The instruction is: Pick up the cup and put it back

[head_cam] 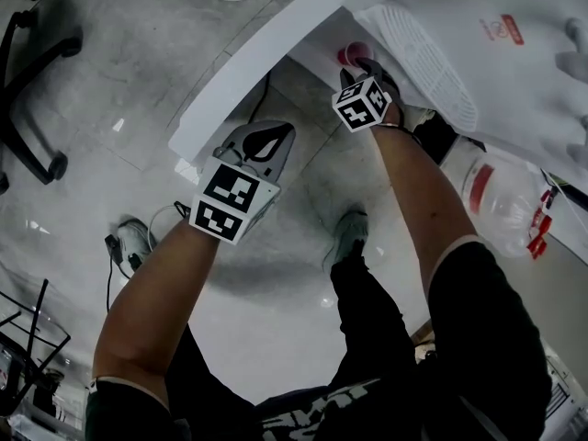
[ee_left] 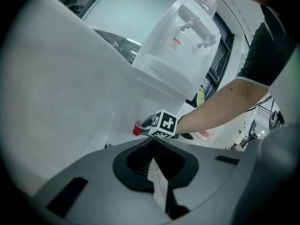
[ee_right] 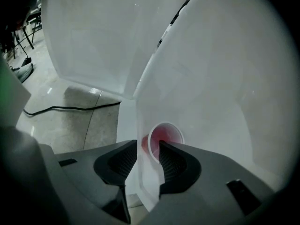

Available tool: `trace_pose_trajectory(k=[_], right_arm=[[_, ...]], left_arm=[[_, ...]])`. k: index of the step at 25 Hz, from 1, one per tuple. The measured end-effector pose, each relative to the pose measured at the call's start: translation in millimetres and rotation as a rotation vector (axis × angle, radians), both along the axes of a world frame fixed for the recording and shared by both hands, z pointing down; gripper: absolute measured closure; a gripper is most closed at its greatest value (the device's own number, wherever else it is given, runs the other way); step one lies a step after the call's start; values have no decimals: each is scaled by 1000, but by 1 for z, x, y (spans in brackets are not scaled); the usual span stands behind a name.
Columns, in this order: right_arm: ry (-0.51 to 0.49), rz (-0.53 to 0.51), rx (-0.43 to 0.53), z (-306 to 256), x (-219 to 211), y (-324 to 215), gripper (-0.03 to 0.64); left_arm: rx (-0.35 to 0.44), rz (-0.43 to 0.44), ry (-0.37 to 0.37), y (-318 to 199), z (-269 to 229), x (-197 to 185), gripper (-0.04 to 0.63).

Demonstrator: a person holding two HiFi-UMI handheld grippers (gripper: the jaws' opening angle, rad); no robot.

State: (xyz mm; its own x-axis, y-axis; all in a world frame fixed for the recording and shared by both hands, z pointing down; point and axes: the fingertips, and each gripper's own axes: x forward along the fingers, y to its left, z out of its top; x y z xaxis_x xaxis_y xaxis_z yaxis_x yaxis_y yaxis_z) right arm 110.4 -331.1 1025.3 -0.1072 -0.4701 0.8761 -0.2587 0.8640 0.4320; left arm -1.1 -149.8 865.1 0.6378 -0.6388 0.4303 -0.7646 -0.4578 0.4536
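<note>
A small red cup (head_cam: 350,54) stands on the white table (head_cam: 248,81), close to the water dispenser (head_cam: 432,53). My right gripper (head_cam: 355,65) reaches it from the near side. In the right gripper view the cup (ee_right: 165,137) shows its white rim and red inside just past the fingertips, partly behind the right finger (ee_right: 176,161). The right gripper (ee_right: 147,146) stands open and its pads do not press the cup. My left gripper (head_cam: 274,134) hangs off the table's edge with its jaws shut and empty. From the left gripper (ee_left: 152,146) I see the cup (ee_left: 137,128) beside the right gripper's marker cube (ee_left: 165,124).
The white water dispenser (ee_left: 178,46) carries a clear bottle (ee_left: 204,1) on top. Another large bottle (head_cam: 501,196) lies to the right of my right arm. A black cable (ee_right: 61,109) runs over the floor, and an office chair (head_cam: 37,81) stands at far left.
</note>
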Motion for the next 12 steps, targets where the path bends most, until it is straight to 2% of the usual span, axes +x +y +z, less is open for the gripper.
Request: trace_pose_trajectory(k=[3,5,8,12], right_arm=[[34,-16,-9,7,2,-1,469],[55,-48,-44,10,-1,1,565],[-17,-80,-129,-8,-26,28,571],[-116,-109,-274,-48,-46,117,572]], left_arm=[[-1,-5,5,0,1,0,588],[4,-4,6,-2,0,0,588],[11,-9,4,-1,-4,-3,588],[6,-3,-10,15,-26,-5,588]])
